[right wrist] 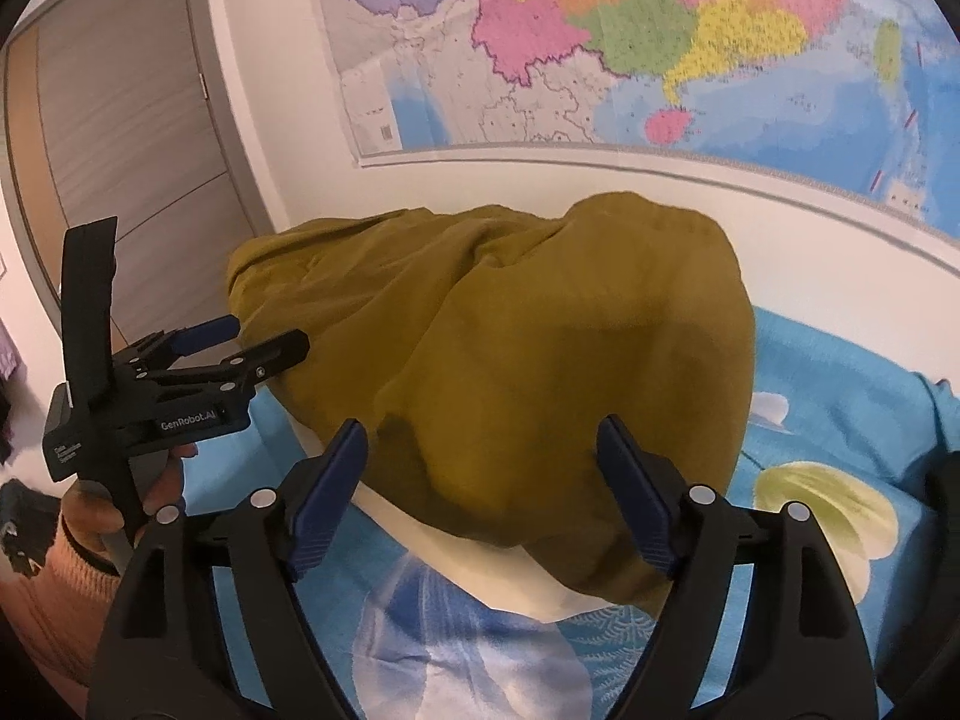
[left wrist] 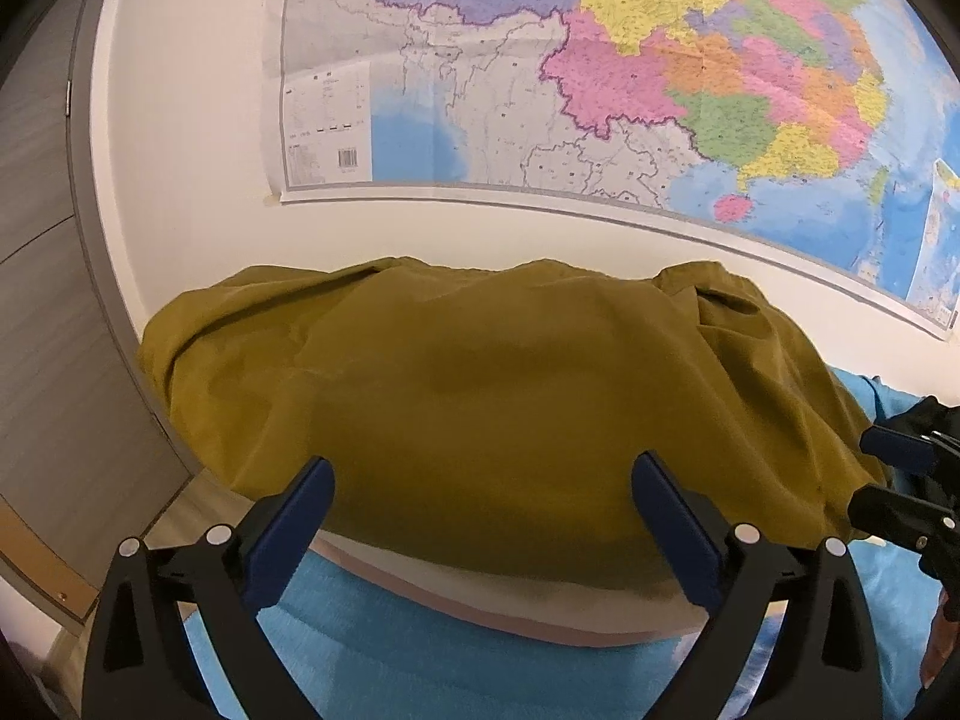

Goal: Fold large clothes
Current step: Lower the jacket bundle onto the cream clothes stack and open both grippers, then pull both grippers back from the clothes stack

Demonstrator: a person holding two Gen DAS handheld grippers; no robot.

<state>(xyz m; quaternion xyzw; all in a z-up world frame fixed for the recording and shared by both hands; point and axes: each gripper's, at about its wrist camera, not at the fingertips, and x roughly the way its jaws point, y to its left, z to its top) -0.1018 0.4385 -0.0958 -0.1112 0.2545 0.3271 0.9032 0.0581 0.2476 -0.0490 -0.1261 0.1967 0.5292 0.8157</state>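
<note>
We see an olive-green garment [left wrist: 492, 396] heaped over a pale cushion [left wrist: 516, 606] that rests on a blue flowered bedsheet [right wrist: 840, 396]; the cloth covers most of the cushion and reaches back to the wall [left wrist: 198, 120], with loose folds bunched at its far right corner.

Our left gripper [left wrist: 483, 483] has its fingers spread wide apart with nothing between them; the blue pads [left wrist: 675, 516] sit just in front of the near edge of the garment, and we cannot tell whether they touch it. Our right gripper [right wrist: 480, 450] is likewise spread apart and holds nothing; its tips lie against or just above the near slope of the cloth. In the right wrist view the left gripper [right wrist: 264, 339] appears at the left, its fingers parted, beside the garment's left edge, carried by a hand [right wrist: 120, 498] in an orange knitted sleeve.

We see no box or basket here; the bedsheet shows white and yellow-green flowers. A large coloured map [left wrist: 630, 78] hangs on the white wall; a grey wooden door [right wrist: 132, 138] stands at the left.
</note>
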